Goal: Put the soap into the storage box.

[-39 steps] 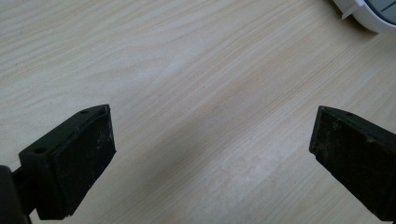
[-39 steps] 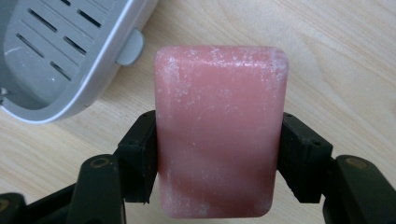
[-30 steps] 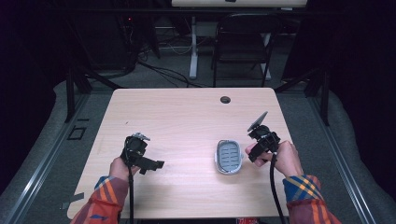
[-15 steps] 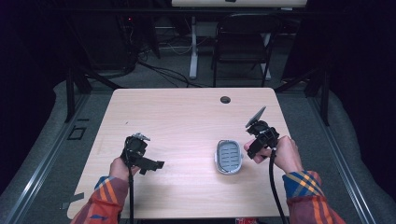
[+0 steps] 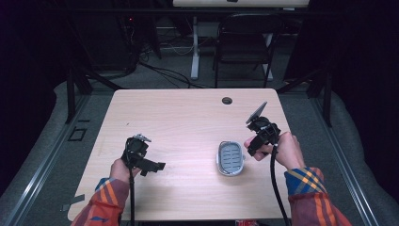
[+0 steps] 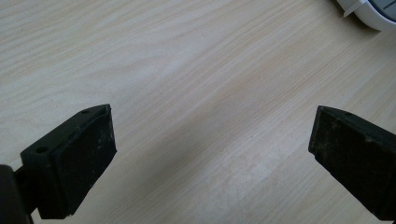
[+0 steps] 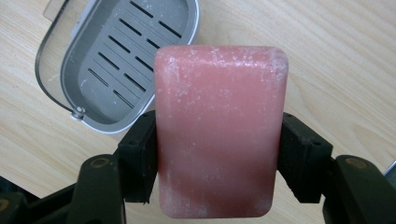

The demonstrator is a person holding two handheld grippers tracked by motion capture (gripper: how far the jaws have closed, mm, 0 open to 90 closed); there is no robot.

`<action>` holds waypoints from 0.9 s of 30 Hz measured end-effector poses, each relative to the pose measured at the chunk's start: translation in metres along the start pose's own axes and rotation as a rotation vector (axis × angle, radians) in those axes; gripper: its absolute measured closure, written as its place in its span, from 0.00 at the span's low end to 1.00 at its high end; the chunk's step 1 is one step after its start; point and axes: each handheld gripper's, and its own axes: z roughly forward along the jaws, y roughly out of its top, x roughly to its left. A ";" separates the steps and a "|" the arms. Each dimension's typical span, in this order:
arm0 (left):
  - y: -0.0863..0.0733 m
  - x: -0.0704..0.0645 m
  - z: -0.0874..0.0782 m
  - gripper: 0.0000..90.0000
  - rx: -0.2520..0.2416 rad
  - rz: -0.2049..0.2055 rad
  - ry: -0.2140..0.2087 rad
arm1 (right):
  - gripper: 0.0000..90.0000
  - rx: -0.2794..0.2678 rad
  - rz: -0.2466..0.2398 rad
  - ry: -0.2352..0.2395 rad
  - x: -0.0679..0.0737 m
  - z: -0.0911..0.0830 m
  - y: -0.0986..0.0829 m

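A pink bar of soap [image 7: 219, 130] is clamped upright between the jaws of my right gripper [image 7: 219, 154], which is shut on its two long sides. Just beyond it on the table lies an oval white soap dish [image 7: 116, 60] with a grey slotted insert and nothing in it. In the high view the right gripper [image 5: 252, 145] hovers just right of the soap dish [image 5: 230, 157]. My left gripper [image 5: 157, 167] is held low at the table's front left, and it [image 6: 210, 154] stands wide open over bare wood. A rim of the soap dish [image 6: 373, 14] shows at the top right of its view.
The light wooden table [image 5: 188, 117] has a small round cable hole [image 5: 227, 100] near its far edge. A dark folding chair [image 5: 244, 42] and cables stand on the floor behind the table.
My right gripper has shifted a little farther from the person with the soap still in it. The left gripper and the soap dish have stayed put.
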 end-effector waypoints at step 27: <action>0.000 -0.001 0.000 0.01 -0.002 -0.001 -0.007 | 0.42 0.011 -0.047 -0.002 0.017 -0.014 0.024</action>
